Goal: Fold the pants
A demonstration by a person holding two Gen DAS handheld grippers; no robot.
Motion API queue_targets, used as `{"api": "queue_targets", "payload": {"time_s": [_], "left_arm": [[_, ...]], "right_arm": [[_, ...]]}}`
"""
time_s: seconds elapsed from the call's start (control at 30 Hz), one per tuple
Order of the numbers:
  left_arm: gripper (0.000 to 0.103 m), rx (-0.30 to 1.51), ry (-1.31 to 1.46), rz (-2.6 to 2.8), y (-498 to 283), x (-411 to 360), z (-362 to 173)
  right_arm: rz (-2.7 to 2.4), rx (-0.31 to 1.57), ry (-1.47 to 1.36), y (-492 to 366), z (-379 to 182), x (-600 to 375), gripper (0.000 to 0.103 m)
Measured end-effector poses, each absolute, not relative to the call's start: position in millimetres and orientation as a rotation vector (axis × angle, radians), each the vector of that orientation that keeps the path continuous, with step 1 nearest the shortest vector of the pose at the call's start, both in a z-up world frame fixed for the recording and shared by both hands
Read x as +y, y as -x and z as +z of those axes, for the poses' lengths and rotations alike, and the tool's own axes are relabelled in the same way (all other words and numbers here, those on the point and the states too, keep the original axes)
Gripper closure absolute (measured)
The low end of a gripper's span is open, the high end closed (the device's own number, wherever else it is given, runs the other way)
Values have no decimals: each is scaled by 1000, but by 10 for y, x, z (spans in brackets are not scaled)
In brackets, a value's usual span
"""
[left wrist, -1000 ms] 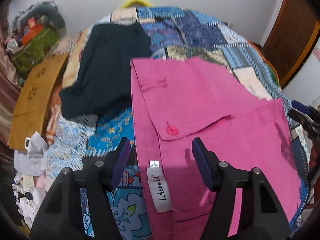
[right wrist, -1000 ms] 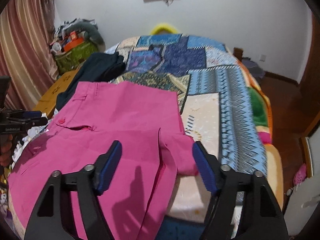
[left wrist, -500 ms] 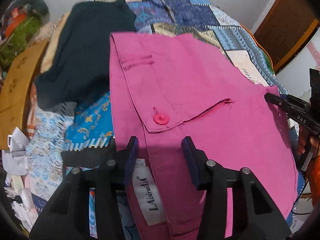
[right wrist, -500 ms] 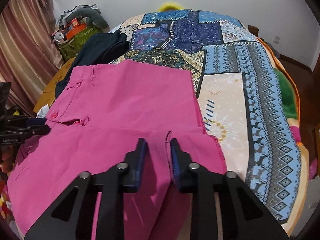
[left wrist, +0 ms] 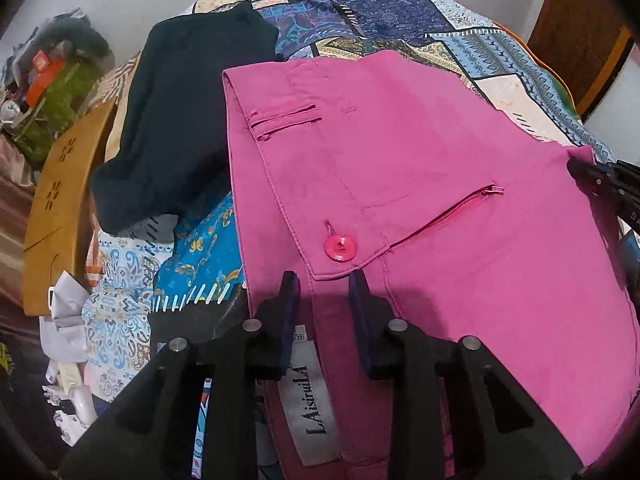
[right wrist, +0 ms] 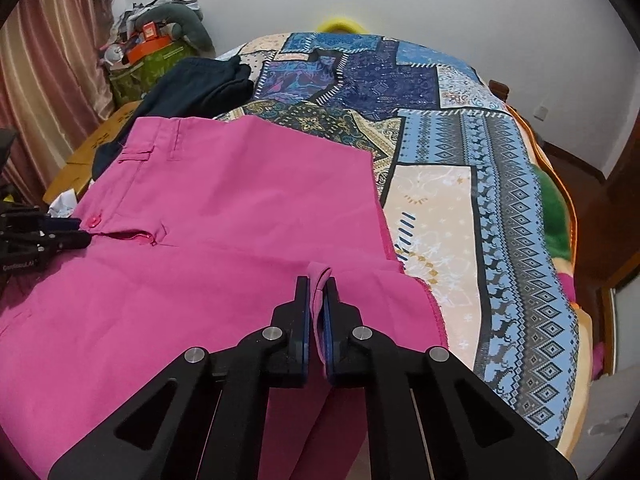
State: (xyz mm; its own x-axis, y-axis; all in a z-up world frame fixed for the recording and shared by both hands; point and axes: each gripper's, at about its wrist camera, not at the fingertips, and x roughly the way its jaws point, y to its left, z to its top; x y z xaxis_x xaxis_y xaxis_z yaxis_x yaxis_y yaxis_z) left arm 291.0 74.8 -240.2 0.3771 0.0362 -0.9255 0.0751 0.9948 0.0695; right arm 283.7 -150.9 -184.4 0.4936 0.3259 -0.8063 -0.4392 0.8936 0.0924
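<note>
Pink pants [left wrist: 420, 184] lie spread on the patchwork bedspread [left wrist: 400, 12], waistband to the left, with a pink button [left wrist: 340, 247] and a white label [left wrist: 312, 420]. My left gripper [left wrist: 323, 294] is closed on the waistband just below the button. In the right wrist view the pants [right wrist: 224, 208] fill the lower left. My right gripper [right wrist: 316, 292] is shut on a pinched fold of pink fabric near the crotch edge. The left gripper also shows in the right wrist view [right wrist: 60, 232] at the waistband.
A dark navy garment [left wrist: 180, 120] lies on the bed left of the pants. A wooden board [left wrist: 60, 184] and a cluttered pile [left wrist: 48, 80] stand past the bed's left edge. The bedspread [right wrist: 480, 200] lies bare to the right. A wooden door [left wrist: 580, 28] stands at far right.
Both grippers went from wide open to closing on the pants: the left at the waistband, the right at the crotch fold. Both moved in closer to the fabric.
</note>
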Motion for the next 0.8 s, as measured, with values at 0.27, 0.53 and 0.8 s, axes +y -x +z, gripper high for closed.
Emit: {"api": "queue_targets", "payload": {"time_s": [0.27,0.53,0.8], "left_arm": [[73,1170,-132,-55,-2895,736,-2374],[70,1161,-111,-84,-2865,798,-2208],[61,1155,-21,-74,-3129,957,-2131]], "right_arm": [[447,980,102,-2812,-1817,-1562,98],[398,938,99,-2636,-1551,-1823,97],[345,900,80,-2734,-1417,-1975,61]]}}
